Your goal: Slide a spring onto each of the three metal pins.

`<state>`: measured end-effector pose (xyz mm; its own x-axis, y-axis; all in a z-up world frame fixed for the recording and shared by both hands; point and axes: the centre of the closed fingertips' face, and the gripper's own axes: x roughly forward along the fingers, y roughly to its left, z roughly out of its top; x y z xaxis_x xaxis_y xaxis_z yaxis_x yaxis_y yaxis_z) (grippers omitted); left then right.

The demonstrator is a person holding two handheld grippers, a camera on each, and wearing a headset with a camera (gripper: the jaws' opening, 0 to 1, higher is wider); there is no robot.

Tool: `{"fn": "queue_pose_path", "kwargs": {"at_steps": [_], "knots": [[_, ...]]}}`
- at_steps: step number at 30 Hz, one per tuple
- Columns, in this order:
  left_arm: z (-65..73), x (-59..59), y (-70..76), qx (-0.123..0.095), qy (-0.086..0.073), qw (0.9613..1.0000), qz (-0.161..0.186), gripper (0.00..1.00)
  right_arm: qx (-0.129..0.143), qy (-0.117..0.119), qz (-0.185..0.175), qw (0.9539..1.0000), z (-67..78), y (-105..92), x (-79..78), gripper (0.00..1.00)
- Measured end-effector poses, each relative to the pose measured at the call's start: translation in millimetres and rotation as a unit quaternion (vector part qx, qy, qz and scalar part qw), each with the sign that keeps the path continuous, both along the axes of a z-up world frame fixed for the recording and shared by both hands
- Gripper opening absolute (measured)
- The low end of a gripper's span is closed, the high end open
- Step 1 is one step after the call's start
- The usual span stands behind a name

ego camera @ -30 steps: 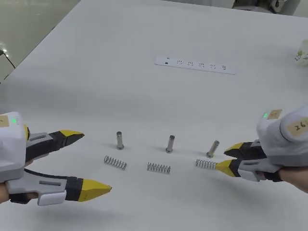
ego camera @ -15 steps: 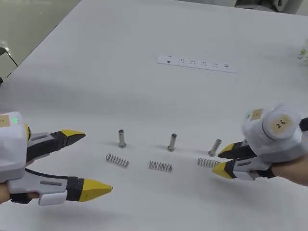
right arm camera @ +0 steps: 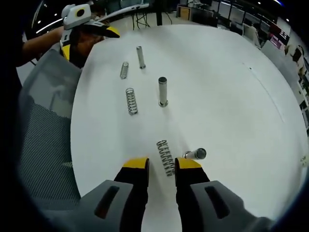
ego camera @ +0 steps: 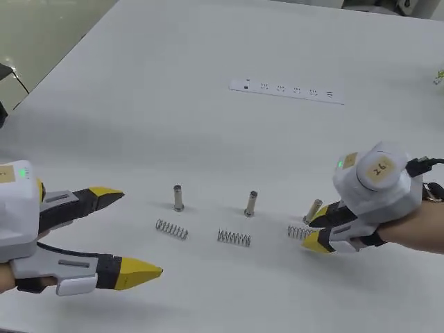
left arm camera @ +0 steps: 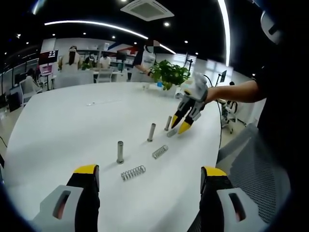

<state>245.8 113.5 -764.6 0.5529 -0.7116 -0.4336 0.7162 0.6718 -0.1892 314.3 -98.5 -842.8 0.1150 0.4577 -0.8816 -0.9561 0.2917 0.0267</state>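
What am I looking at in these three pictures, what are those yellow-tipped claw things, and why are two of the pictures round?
There is no robot here. A person holds a grabbing tool in each hand. The wide picture comes from a camera on the person's head. Each round picture comes from a camera riding on one tool, looking along its two jaws. On the white table are three metal pins, three springs lying beside them, and a power strip farther back. The left tool is open and holds nothing. The right tool has its open jaws either side of the rightmost spring, not yet closed on it.
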Motion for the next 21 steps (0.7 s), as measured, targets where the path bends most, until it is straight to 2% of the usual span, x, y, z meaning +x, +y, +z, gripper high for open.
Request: {"fn": "queue_pose_path", "kwargs": {"at_steps": [2,12,21], "knots": [[1.6,0.9,-0.6,-0.006,-0.001,1.0000,0.002,0.83,0.001,0.003,0.000,1.0000,-1.3,1.1,0.1,0.19],[-0.4,0.0,-0.9,-0.005,0.000,1.0000,0.000,0.82,-0.029,-0.009,0.024,0.9993,-10.5,-0.4,-1.1,0.14],[-4.1,-1.3,0.1,-0.002,0.005,1.0000,0.000,0.81,-0.040,-0.012,0.034,0.9985,-14.9,-4.1,-1.2,0.10]]}}
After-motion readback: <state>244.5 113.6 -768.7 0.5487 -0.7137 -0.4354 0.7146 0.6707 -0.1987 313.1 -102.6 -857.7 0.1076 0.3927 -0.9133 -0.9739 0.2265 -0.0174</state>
